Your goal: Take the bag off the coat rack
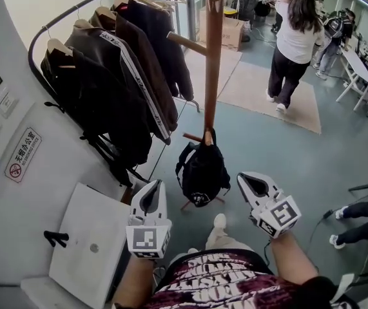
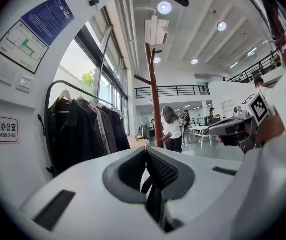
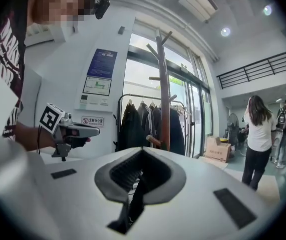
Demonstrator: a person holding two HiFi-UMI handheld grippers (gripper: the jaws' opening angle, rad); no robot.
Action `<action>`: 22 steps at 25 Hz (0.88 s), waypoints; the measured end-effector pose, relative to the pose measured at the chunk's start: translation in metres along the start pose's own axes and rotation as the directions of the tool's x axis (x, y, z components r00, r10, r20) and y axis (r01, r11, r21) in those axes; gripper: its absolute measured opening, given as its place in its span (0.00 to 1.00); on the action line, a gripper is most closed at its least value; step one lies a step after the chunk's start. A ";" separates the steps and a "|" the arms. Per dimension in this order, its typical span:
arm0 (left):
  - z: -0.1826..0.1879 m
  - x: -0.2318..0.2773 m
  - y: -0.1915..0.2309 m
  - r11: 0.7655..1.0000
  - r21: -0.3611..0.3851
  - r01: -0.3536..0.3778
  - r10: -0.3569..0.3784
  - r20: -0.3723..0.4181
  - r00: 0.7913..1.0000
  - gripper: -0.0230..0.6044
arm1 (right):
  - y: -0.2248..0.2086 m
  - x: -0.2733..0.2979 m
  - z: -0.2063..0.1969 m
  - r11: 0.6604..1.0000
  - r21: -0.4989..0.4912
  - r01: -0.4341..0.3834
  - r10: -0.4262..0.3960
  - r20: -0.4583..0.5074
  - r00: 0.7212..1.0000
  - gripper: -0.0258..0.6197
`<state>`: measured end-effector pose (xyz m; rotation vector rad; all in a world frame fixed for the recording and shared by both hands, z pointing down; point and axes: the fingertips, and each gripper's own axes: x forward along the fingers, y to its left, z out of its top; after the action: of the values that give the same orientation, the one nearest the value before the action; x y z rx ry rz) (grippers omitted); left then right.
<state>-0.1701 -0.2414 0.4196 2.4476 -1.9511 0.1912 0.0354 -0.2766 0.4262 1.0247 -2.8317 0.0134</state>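
Head view, centre frame: black fabric backpack (image 1: 202, 169) hangs from a low peg (image 1: 192, 136) on the brown wooden coat rack (image 1: 213, 63). The left gripper (image 1: 152, 194) and right gripper (image 1: 252, 184), both closed and empty, flank it, seemingly readying a reach.

The backpack (image 1: 202, 169) hangs from a low peg on the coat rack (image 1: 213, 63), close against its pole. Left of the pole, jackets (image 1: 122, 76) hang along a clothes rail (image 1: 42, 34). Beyond and to the right, a person (image 1: 293, 44) stands on a mat (image 1: 254, 85). In front, the left gripper (image 1: 154, 188) and right gripper (image 1: 248, 180) flank the backpack.
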 end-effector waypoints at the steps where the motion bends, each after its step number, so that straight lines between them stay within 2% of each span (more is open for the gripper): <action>1: 0.001 0.005 0.002 1.000 -0.002 -0.006 0.006 -0.001 1.000 0.05 | -0.003 0.006 -0.001 1.000 0.001 -0.009 0.009 -0.004 1.000 0.05; 6: -0.006 0.026 0.006 1.000 0.001 -0.015 0.015 -0.028 1.000 0.05 | -0.018 0.030 -0.007 0.999 0.019 -0.046 0.046 -0.010 0.999 0.05; 18: -0.033 0.081 -0.009 0.999 -0.015 0.036 -0.037 -0.096 0.995 0.05 | -0.056 0.060 -0.037 0.996 0.055 -0.070 0.074 -0.079 0.994 0.05; 22: -0.041 0.099 -0.012 1.000 -0.014 0.020 -0.022 -0.113 0.993 0.05 | -0.063 0.070 -0.049 0.995 0.068 -0.077 0.084 -0.115 0.990 0.05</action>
<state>-0.1409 -0.3318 0.4707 2.3912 -1.8744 0.3085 0.0286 -0.3670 0.4815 0.8896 -2.7794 0.1665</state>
